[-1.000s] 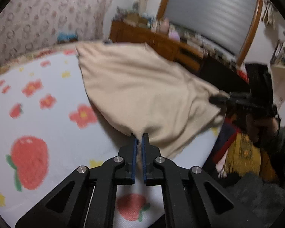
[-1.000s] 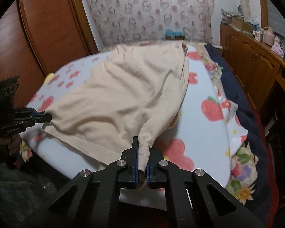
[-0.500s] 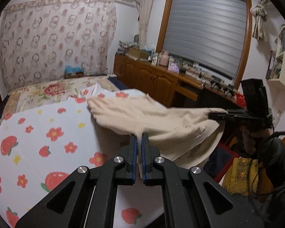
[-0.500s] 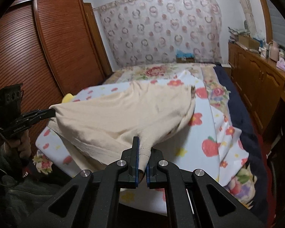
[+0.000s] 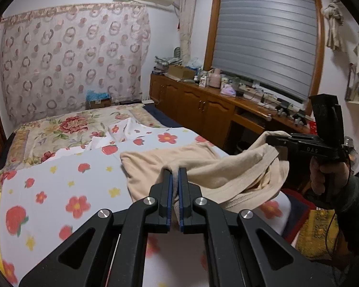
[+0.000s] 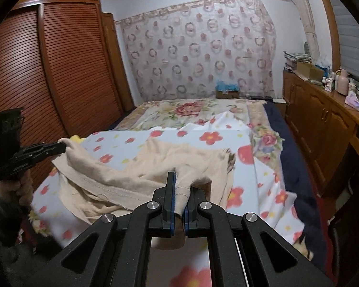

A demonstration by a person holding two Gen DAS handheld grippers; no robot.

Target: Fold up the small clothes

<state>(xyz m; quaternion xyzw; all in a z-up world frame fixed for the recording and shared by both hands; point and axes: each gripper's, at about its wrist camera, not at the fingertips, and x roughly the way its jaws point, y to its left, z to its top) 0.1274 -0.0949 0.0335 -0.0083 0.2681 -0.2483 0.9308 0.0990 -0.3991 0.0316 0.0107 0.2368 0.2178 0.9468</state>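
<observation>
Two matte-black hand-held grippers, person in dark sleeves

The left gripper (image 5: 175, 174) and right gripper (image 6: 181, 179) have blue-lined fingers, silver pivot screws and triangular cut-outs; white lettering marks one body, and a thin black cable trails.

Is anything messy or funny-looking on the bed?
Yes. The beige garment is bunched up, not flat: the left gripper and right gripper each pinch an edge and hold it off the flowered sheet. The sheet's far edge looks rumpled too.

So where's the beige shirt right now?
The beige shirt hangs stretched between the two claws, over the near end of the strawberry bedsheet. The left claw pinches one corner and the right claw the other.
</observation>
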